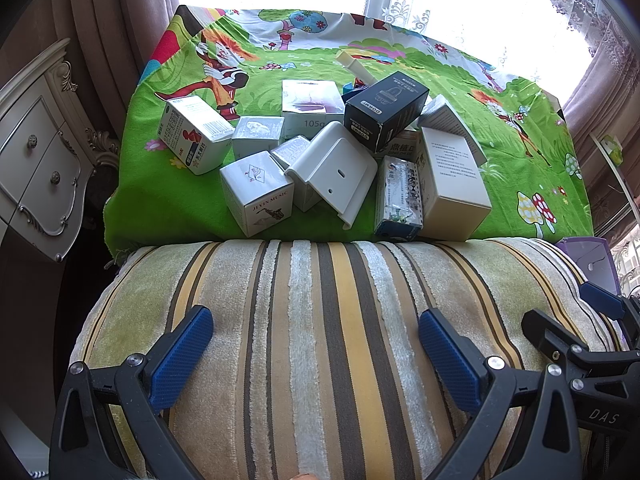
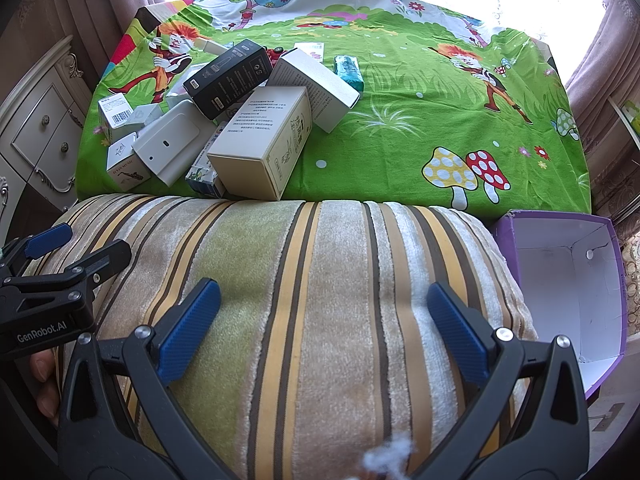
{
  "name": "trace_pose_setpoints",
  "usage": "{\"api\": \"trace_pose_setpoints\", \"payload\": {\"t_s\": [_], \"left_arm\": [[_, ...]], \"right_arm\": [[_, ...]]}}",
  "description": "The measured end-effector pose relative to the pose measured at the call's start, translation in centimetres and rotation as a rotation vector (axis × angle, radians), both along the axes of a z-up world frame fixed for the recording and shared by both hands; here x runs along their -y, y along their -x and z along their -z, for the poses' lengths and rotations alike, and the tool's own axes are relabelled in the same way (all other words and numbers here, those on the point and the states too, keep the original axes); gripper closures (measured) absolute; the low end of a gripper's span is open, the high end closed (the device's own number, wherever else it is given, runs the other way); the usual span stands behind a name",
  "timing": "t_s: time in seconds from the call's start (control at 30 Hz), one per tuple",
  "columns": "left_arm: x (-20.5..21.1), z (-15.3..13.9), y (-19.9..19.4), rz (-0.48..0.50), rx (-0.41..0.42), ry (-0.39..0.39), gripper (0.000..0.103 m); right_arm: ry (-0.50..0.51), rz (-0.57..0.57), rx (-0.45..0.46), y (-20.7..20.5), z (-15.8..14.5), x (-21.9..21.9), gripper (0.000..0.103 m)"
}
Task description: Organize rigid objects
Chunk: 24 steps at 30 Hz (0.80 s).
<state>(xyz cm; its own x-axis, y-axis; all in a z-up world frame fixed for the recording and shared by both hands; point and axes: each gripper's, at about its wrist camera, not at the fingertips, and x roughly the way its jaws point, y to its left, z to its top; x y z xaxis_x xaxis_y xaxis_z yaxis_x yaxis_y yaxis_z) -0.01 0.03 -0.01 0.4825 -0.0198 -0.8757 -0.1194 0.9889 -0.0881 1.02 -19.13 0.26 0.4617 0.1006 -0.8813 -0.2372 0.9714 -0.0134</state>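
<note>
A heap of small boxes lies on a table under a green cartoon cloth (image 1: 160, 200). It includes a black box (image 1: 386, 110), a white plastic holder (image 1: 334, 170), a white "JI YIN MUSIC" box (image 1: 258, 194) and a cream box (image 1: 454, 182). In the right wrist view the heap sits at the left, with the cream box (image 2: 260, 144) and black box (image 2: 230, 76). My left gripper (image 1: 316, 354) is open and empty over a striped cushion (image 1: 320, 320). My right gripper (image 2: 324, 328) is open and empty over the same cushion (image 2: 300, 280).
An open purple box with a white inside (image 2: 568, 280) stands at the cushion's right. A teal packet (image 2: 348, 70) lies apart on the cloth. A white carved cabinet (image 1: 36, 152) stands left of the table. Curtains and a bright window are behind.
</note>
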Motion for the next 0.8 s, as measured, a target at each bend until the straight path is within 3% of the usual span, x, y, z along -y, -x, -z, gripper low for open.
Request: {"api": "trace_pose_setpoints", "payload": {"t_s": [0.8], "left_arm": [[0.1,0.01,-0.16,0.002,-0.024,-0.01,0.0]], "right_arm": [[-0.017,-0.009,-0.028,0.09,-0.34,0.39,0.0]]}}
